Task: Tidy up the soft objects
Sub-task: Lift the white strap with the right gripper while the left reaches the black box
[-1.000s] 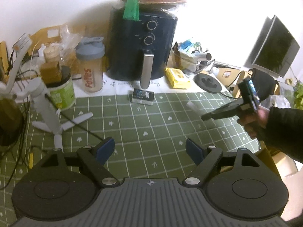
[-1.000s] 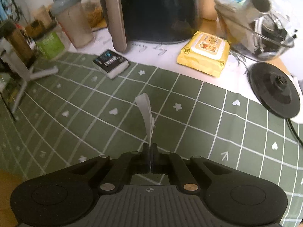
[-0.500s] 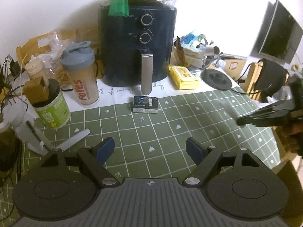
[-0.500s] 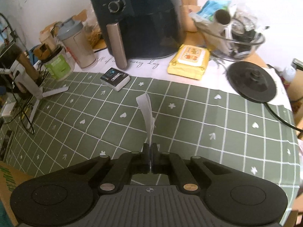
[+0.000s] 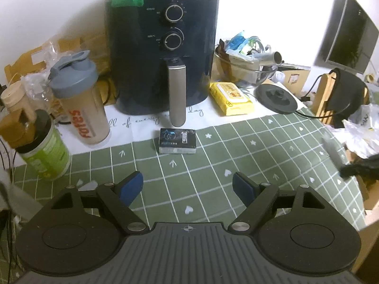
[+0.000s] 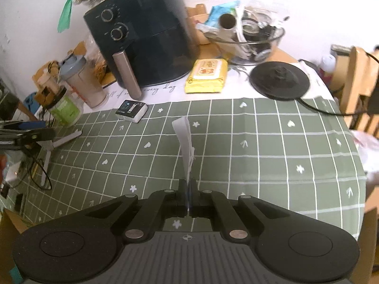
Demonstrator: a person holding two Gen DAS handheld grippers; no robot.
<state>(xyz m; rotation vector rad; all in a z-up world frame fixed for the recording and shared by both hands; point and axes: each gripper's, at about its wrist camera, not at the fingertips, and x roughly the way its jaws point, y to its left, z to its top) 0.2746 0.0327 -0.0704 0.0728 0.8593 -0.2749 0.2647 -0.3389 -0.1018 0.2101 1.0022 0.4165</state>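
Your right gripper [image 6: 188, 198] is pinching a white fabric strip [image 6: 184, 142] upright above the near middle of the green checked tablecloth [image 6: 272, 146]. Your left gripper [image 5: 187, 184] is hovering spread wide, holding nothing, facing the small dark box [image 5: 177, 141] near the air fryer [image 5: 163, 52].

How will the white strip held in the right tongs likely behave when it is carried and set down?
The white strip, pinched at its lower end by the right tongs, looks thin and light, probably floppy. It stands up with a slight curl, so it has some body. Frayed threads suggest fabric that may cling or snag.
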